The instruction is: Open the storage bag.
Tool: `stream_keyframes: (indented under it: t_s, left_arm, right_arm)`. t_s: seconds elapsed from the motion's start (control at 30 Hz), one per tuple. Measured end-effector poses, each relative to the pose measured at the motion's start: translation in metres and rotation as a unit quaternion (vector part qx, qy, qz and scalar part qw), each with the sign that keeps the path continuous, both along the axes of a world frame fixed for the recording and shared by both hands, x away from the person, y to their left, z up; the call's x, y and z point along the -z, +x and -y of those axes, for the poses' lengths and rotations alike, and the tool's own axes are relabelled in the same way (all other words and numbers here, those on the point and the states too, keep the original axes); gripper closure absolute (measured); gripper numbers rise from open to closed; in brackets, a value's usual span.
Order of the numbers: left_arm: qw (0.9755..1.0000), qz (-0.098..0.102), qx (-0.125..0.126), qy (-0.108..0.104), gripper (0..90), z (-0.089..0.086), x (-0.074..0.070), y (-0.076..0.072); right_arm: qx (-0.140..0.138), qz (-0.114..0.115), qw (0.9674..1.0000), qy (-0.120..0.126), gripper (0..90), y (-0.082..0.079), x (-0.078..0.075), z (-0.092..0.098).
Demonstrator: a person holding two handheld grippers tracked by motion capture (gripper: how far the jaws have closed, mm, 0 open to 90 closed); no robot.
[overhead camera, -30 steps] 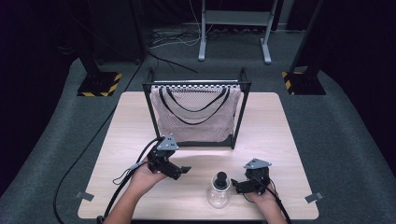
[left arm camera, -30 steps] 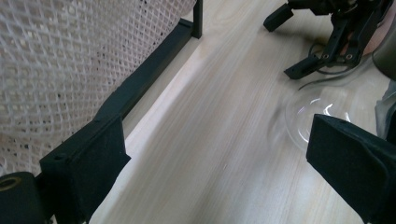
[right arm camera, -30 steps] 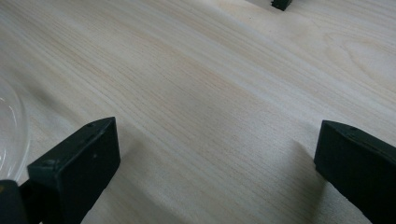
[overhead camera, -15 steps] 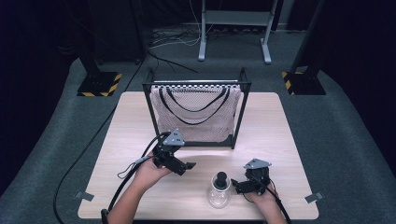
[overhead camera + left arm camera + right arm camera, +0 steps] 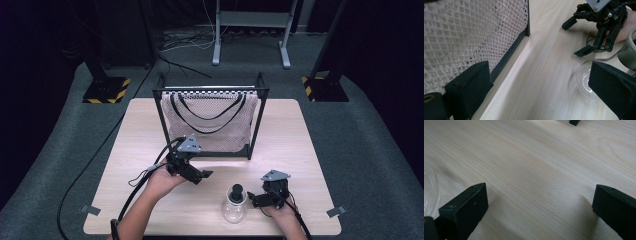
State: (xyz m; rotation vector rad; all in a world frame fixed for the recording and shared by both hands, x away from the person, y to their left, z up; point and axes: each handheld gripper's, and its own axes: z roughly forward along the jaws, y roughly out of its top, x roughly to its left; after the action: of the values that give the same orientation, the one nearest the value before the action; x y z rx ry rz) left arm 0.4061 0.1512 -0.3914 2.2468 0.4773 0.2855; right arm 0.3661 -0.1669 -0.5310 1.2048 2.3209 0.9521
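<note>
The left claw [image 5: 196, 175], jaws wide and empty, has been swung from mid-frame toward the glass flask [image 5: 235, 204]; the right claw [image 5: 256, 198], also wide, waits beside it.

one glass flask [image 5: 234, 204], one mesh bag [image 5: 210, 120] hung in one black frame [image 5: 257, 117], one wooden table [image 5: 300, 145] and two grippers are counted: left gripper [image 5: 200, 176], right gripper [image 5: 253, 198].

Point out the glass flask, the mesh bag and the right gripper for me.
glass flask [image 5: 234, 209]: high view, on its round clear belly.
mesh bag [image 5: 210, 127]: high view, on its front netting.
right gripper [image 5: 253, 198]: high view, midway between its open fingertips.
</note>
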Motion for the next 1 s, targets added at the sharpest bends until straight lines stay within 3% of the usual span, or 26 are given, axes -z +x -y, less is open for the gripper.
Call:
stream_keyframes:
  t_s: [0.33, 0.57, 0.77, 1.0]
  left_arm:
    - [1.0, 0.002, 0.003, -0.005, 3.3, 0.0, -0.013, 0.002]
    - [0.9999, 0.01, 0.008, -0.006, 1.3, 0.003, -0.025, 0.0]
    - [0.9996, 0.016, 0.011, -0.019, 1.0, 0.006, -0.036, -0.001]
    - [0.9995, 0.027, 0.009, -0.016, 0.3, 0.011, -0.041, 0.0]
  right_arm:
    - [0.0, 0.0, 1.0, 0.0, 0.0, 0.0, 0.0, 0.0]
    - [0.0, 0.0, 1.0, 0.0, 0.0, 0.0, 0.0, 0.0]
    - [0.0, 0.0, 1.0, 0.0, 0.0, 0.0, 0.0, 0.0]
    - [0.0, 0.0, 1.0, 0.0, 0.0, 0.0, 0.0, 0.0]
